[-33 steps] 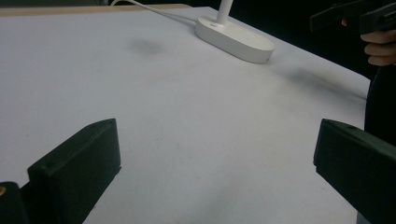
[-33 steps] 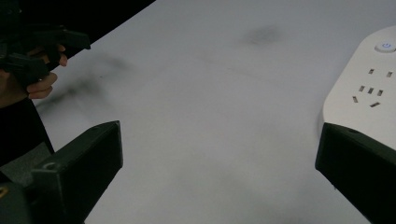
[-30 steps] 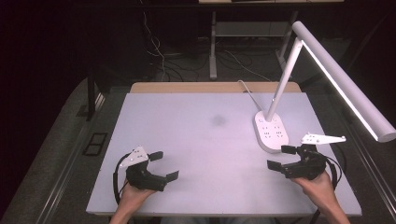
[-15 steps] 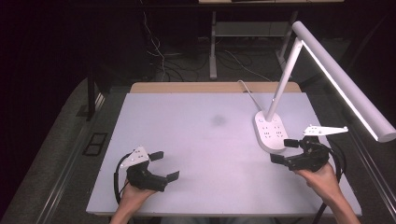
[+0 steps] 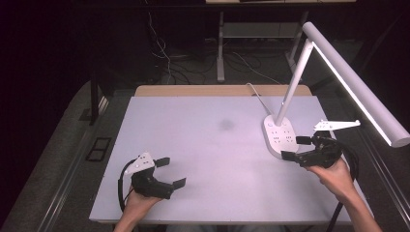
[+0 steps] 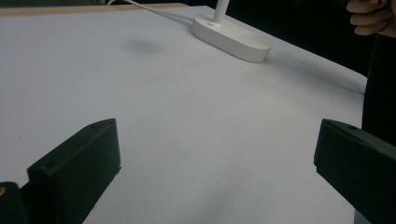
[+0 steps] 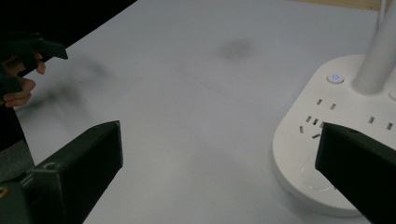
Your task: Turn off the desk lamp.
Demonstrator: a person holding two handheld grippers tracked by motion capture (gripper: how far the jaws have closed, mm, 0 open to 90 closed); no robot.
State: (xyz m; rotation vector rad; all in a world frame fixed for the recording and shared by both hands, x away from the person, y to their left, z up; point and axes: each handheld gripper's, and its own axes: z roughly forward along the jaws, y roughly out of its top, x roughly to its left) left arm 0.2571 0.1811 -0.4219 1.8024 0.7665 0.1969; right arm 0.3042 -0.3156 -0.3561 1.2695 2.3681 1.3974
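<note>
on the pale table, a white lamp stands amid darkness.

A white desk lamp stands at the right side of the pale table. Its flat oval base carries rows of socket slots and a small round power button showing a blue mark. A slim stem leans up to a long bar head, lit. A white cord runs off the back edge.
</note>
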